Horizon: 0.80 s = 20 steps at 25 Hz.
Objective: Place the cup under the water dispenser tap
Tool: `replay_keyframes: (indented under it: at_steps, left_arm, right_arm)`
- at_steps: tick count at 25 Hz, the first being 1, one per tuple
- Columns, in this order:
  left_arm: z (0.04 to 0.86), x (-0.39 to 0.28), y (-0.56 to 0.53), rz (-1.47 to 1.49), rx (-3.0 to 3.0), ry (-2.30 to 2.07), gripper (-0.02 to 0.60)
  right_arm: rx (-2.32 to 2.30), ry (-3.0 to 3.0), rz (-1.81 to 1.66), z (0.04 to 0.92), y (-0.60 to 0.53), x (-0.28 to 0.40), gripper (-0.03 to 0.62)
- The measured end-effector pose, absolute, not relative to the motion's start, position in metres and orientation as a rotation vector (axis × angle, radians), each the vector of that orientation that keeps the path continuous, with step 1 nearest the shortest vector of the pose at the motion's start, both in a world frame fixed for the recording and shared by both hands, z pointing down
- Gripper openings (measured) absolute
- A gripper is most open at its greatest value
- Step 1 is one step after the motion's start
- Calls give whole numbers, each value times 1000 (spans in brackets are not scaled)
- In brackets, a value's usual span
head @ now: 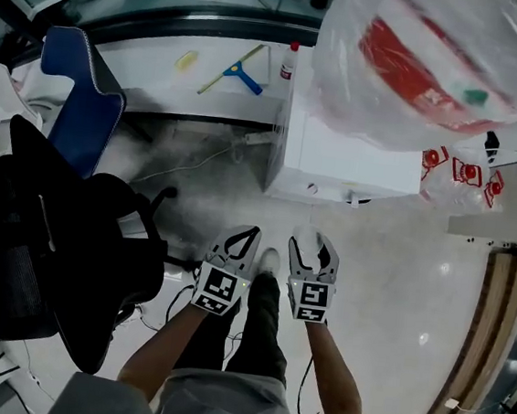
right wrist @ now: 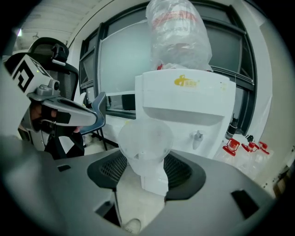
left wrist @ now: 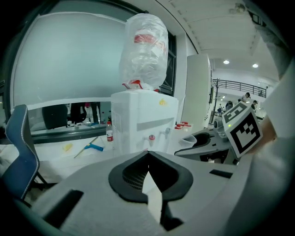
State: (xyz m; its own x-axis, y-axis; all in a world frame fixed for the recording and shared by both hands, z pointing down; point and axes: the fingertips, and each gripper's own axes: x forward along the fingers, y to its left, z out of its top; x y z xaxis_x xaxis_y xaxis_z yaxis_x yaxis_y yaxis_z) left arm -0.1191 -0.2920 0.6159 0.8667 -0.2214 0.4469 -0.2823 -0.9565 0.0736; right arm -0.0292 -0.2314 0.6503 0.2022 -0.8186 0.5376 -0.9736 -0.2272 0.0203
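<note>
Clear plastic, thin-walled: the cup (right wrist: 145,138) sits pinched between the jaws of my right gripper (right wrist: 146,161) at centre frame, its mouth facing the water dispenser (right wrist: 184,99). The tap (right wrist: 197,137) is right of centre, well apart. My left gripper (left wrist: 148,156) has its jaws pressed together on nothing. Risks now: squeeze harder and the cup buckles; come in too high and its rim clips the tap and twists loose.

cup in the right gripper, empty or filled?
Empty: the clear cup, held in the right gripper, shows no water inside.
</note>
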Motion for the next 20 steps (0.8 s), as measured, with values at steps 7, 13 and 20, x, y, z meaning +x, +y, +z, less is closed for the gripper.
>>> replay_keyframes:
  at_steps: [7,13,20]
  left_arm:
    - [648,-118,-289,702,2882,-412,9]
    - [674,-114,-295,702,2898,-419,9]
    - [707,-108,-302,706,2924,-418,9]
  right_arm:
    - [2077,-1675,623,695,-246,-21,249]
    - [2041,-1662,601,745,-259,-12,249]
    - [2060,-1640,544,799,-283,8,249]
